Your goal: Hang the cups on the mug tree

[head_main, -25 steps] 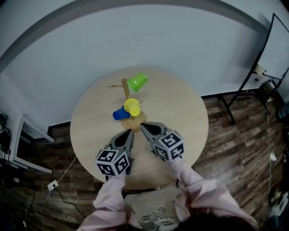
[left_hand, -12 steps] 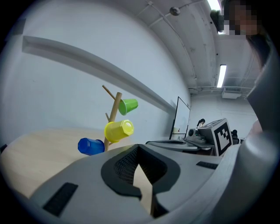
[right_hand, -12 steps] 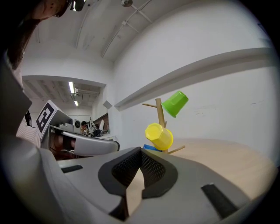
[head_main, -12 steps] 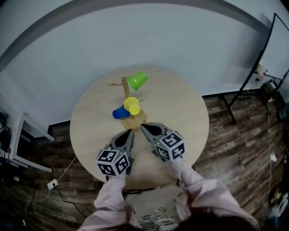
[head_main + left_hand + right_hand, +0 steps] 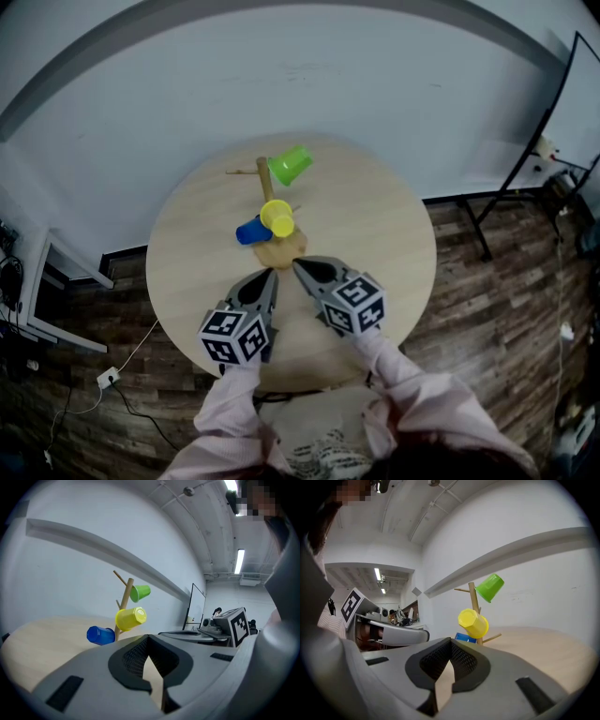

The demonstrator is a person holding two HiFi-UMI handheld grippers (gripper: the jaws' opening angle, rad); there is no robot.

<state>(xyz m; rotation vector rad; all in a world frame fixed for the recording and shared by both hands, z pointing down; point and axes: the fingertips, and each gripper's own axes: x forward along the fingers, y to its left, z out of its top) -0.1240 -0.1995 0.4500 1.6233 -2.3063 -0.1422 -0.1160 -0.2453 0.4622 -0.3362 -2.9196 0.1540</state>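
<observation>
A wooden mug tree stands on the round table, a little left of its middle. A green cup hangs near the top, a yellow cup lower down, and a blue cup lowest at the left. My left gripper and right gripper lie side by side just short of the tree's base, both shut and holding nothing. The left gripper view shows the green cup, yellow cup and blue cup beyond the shut left gripper. The right gripper view shows the same cups past the shut right gripper.
Dark wood floor surrounds the table. A black-framed stand leans at the right by the wall. A white shelf and cables lie at the left. The person's sleeves reach in from the near table edge.
</observation>
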